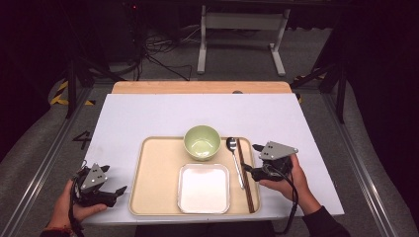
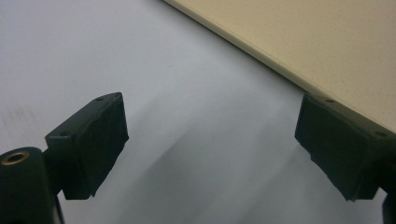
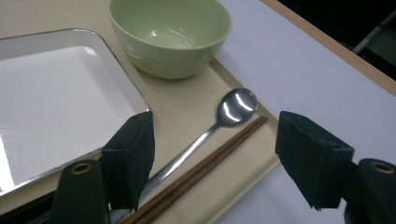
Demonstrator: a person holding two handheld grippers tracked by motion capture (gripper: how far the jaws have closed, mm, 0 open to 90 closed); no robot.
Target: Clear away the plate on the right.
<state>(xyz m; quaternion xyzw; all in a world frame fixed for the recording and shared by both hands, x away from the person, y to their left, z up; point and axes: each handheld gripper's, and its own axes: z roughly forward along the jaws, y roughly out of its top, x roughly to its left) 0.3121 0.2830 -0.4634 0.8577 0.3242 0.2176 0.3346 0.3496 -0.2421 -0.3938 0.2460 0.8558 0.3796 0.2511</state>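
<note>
A beige tray lies on the white table and carries a green bowl, a white square plate, a metal spoon and brown chopsticks. My right gripper is at the tray's right edge, open. In the right gripper view its jaws stand wide apart over the spoon handle and the chopsticks, with neither pad pressing on them. My left gripper rests left of the tray, open and holding nothing, facing the tray's edge.
The white table surface extends behind and beside the tray, with a wooden strip at its far edge. Beyond are a desk frame and cables on the floor. The bowl and plate sit close together.
</note>
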